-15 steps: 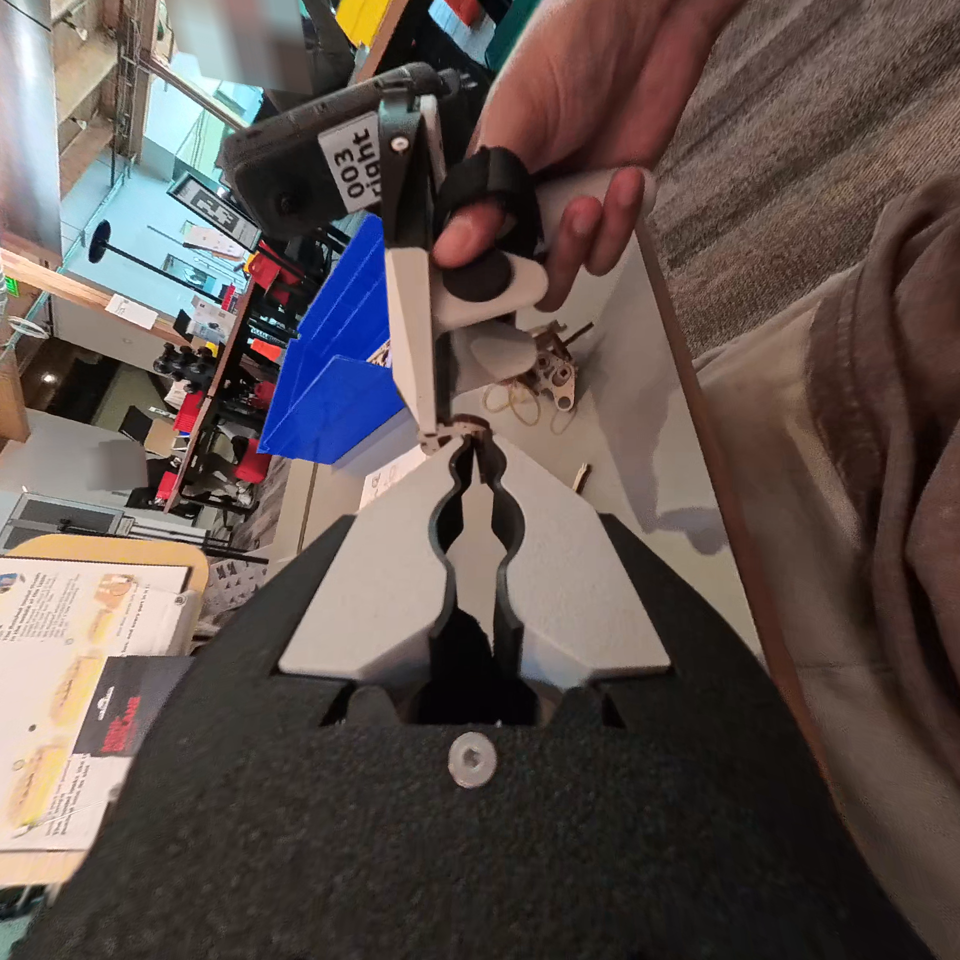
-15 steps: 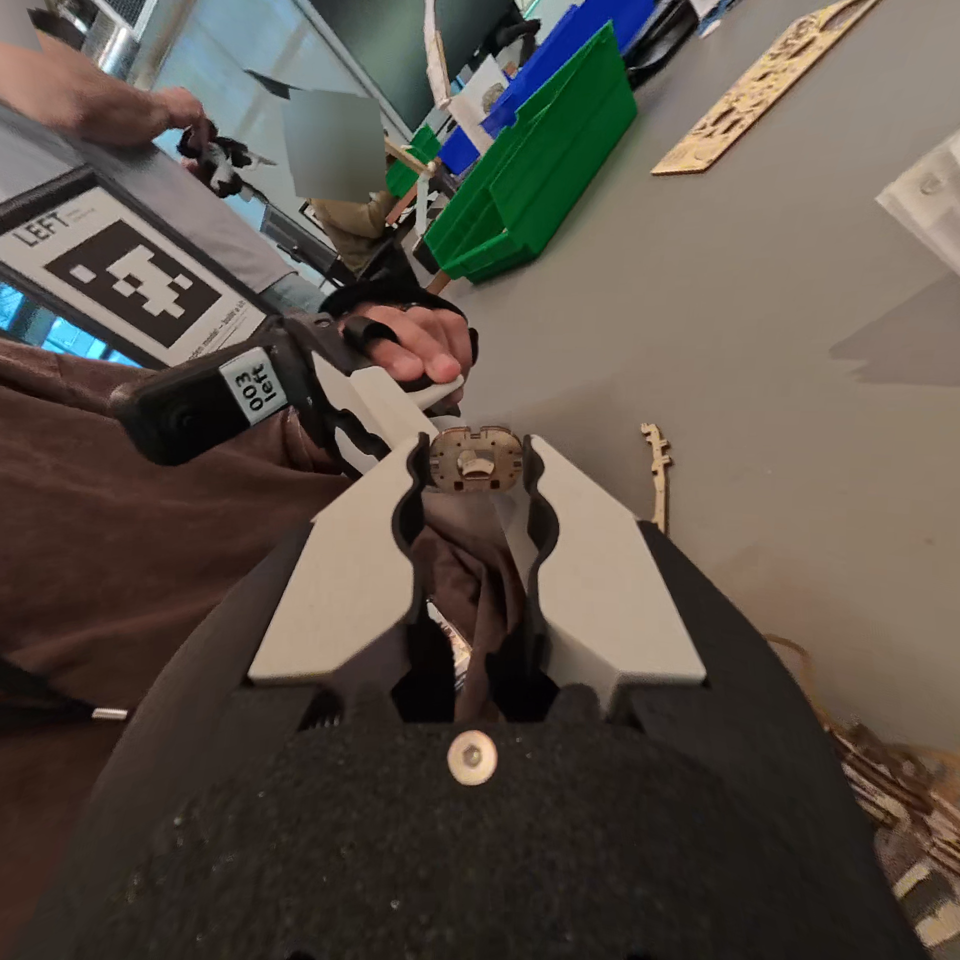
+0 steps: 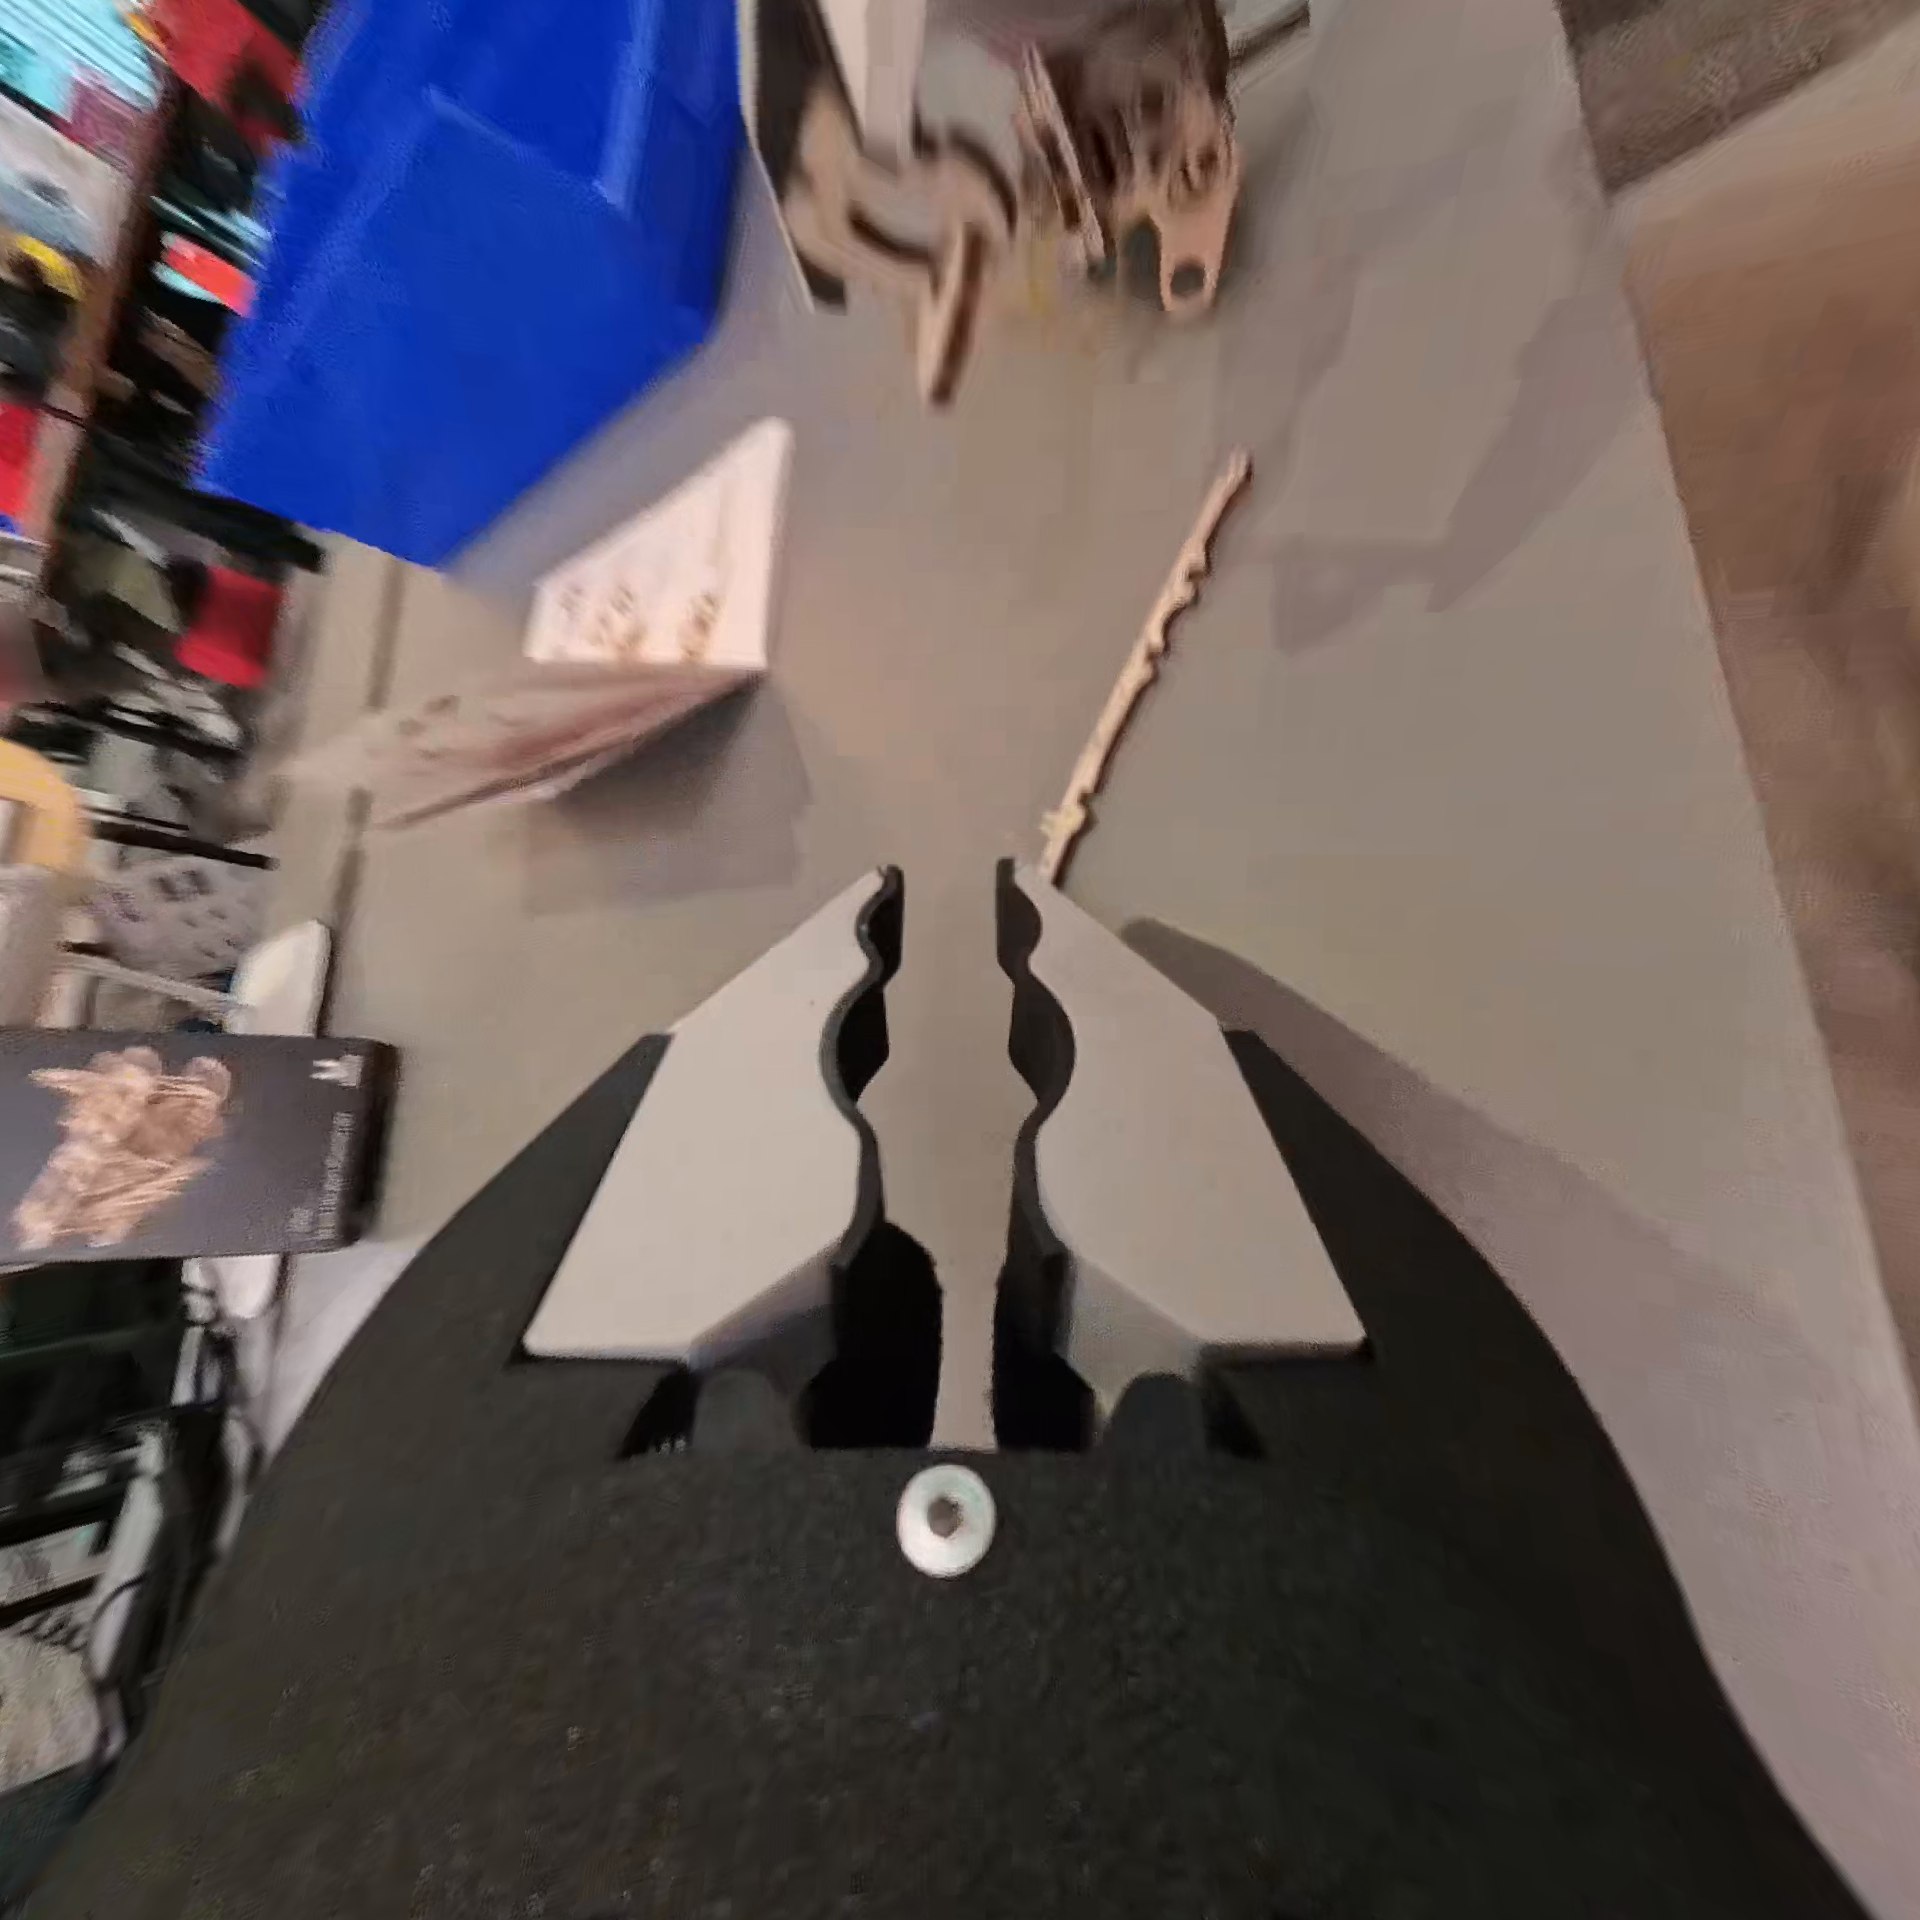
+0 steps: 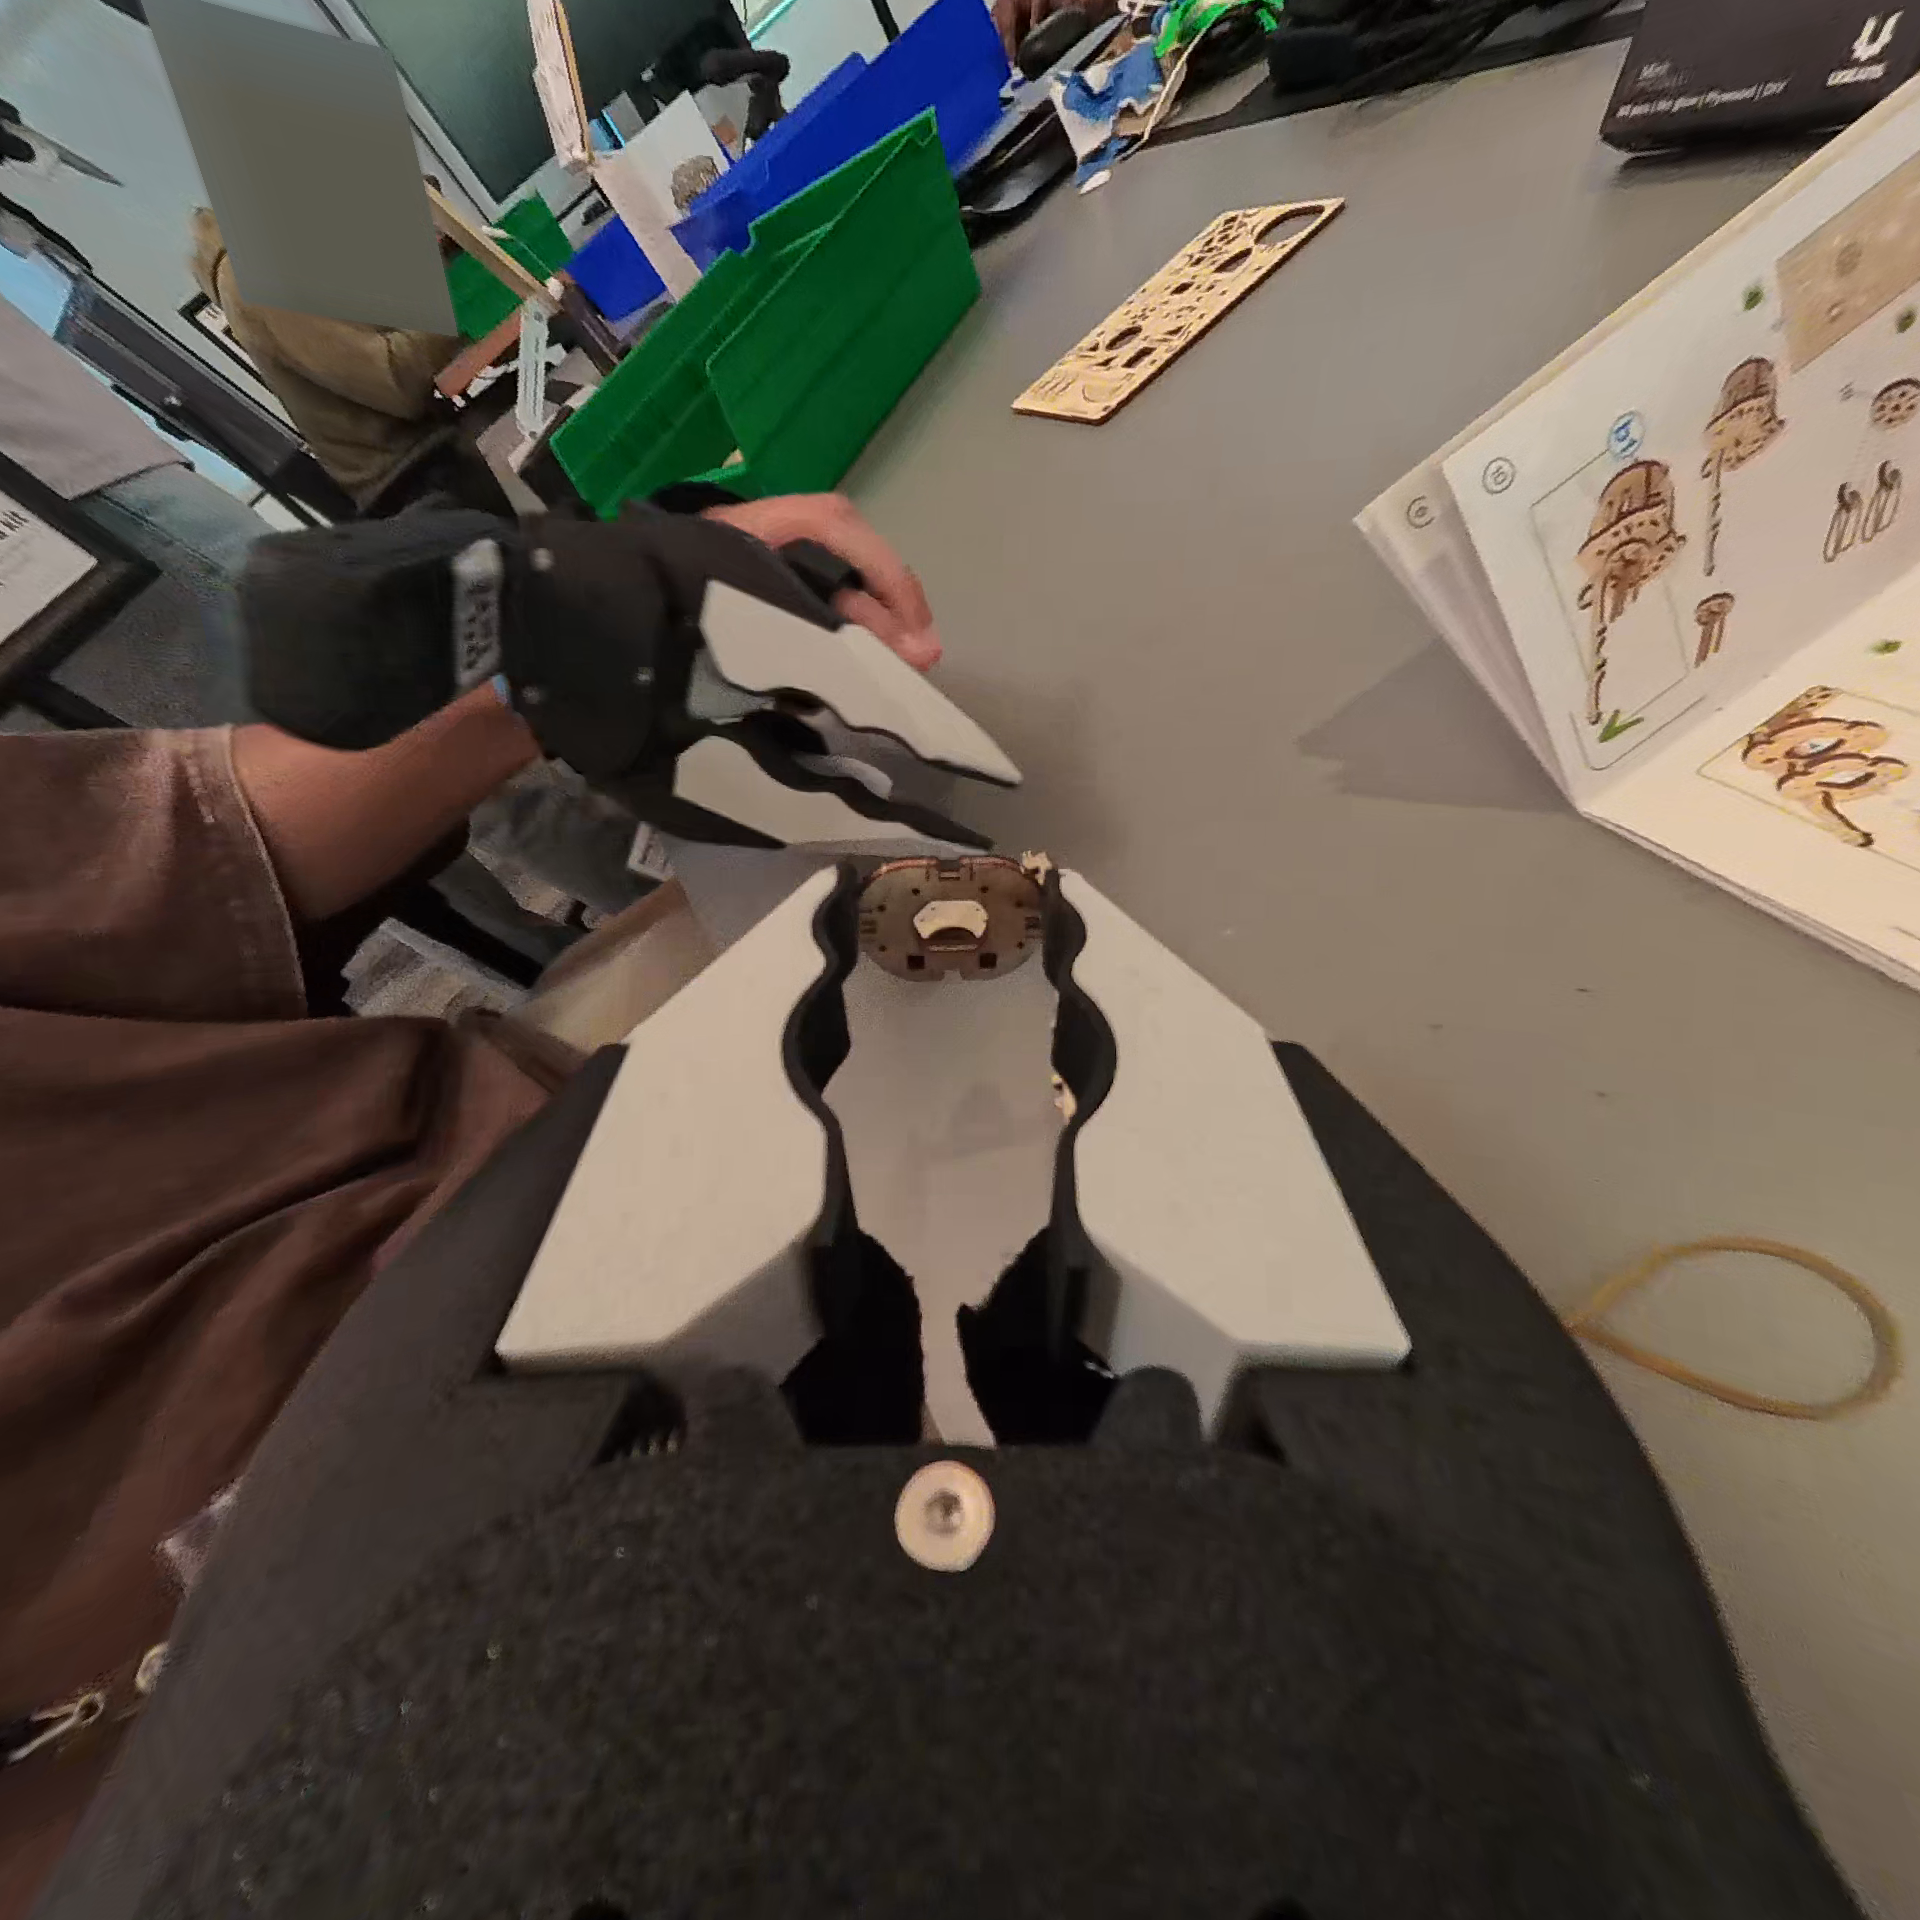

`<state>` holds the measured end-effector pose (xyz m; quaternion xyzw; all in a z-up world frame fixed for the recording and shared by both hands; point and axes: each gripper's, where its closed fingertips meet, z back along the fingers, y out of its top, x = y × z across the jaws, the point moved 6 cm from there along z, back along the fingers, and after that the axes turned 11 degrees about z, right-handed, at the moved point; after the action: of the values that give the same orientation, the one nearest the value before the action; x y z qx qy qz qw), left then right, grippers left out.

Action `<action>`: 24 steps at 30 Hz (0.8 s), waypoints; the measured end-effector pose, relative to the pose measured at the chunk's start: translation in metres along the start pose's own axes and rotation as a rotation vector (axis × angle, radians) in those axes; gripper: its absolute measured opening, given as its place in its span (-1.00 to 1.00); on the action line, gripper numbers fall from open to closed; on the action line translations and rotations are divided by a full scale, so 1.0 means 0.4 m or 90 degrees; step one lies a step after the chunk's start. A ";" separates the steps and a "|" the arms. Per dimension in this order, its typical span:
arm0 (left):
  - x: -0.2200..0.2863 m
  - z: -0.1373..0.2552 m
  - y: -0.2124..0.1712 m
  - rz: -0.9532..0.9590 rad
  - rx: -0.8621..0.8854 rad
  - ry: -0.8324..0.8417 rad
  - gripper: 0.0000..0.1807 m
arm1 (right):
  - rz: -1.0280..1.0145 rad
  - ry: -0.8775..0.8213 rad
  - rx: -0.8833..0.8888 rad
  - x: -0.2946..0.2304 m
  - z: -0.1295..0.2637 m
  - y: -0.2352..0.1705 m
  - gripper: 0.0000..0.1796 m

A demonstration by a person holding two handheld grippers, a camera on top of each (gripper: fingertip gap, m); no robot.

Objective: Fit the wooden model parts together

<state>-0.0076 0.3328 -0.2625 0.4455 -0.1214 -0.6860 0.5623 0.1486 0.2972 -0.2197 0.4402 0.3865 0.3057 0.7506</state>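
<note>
A thin, light, brittle-looking oval plywood model part [image 4: 948,920] is pinched edgewise by the right gripper [image 4: 951,883], while the left gripper [image 3: 945,883] is parted and empty.

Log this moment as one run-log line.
right gripper: shut on oval wooden part | left gripper: open, empty, near notched wooden strip | table

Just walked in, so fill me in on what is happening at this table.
A person is assembling a wooden model kit with a handheld gripper in each hand. The right gripper is shut on a round slotted wooden part, held above the grey table. The left gripper is open and empty, its tips near a thin notched wooden strip lying on the table. An open instruction booklet and a punched-out wooden sheet lie farther off.
</note>
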 end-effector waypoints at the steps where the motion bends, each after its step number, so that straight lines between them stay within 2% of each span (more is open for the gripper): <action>1: -0.004 -0.008 -0.011 0.005 -0.019 -0.023 -0.77 | -0.005 0.004 0.007 -0.004 0.001 0.003 -0.61; 4: 0.008 -0.026 -0.019 0.012 -0.072 -0.099 -0.74 | -0.008 0.013 0.018 -0.016 0.008 0.004 -0.61; 9: -0.005 -0.051 -0.020 0.159 -0.113 -0.231 -0.70 | -0.020 0.029 0.045 -0.038 0.033 0.006 -0.61; 12: -0.024 -0.068 -0.030 0.192 -0.106 -0.249 -0.72 | -0.015 0.036 0.061 -0.049 0.048 0.008 -0.61; 14: -0.024 -0.072 -0.035 0.181 -0.095 -0.259 -0.94 | -0.001 0.029 0.055 -0.047 0.053 0.006 -0.61; 18: -0.013 -0.070 -0.028 0.159 -0.097 -0.251 -0.95 | 0.054 0.034 0.090 -0.052 0.049 0.028 -0.62; 20: -0.016 -0.063 -0.023 0.269 -0.174 -0.318 -0.96 | 0.116 0.047 0.109 -0.067 0.035 0.043 -0.62; 22: -0.009 -0.039 -0.011 0.415 -0.226 -0.433 -0.96 | 0.198 0.054 0.074 -0.084 0.010 0.042 -0.61; 24: 0.002 -0.016 -0.024 0.500 -0.281 -0.494 -0.97 | 0.267 0.063 0.036 -0.094 -0.016 0.038 -0.61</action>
<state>-0.0091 0.3373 -0.2729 -0.0436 -0.3284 -0.5485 0.7677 0.1222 0.2762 -0.1965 0.5159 0.3315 0.4655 0.6382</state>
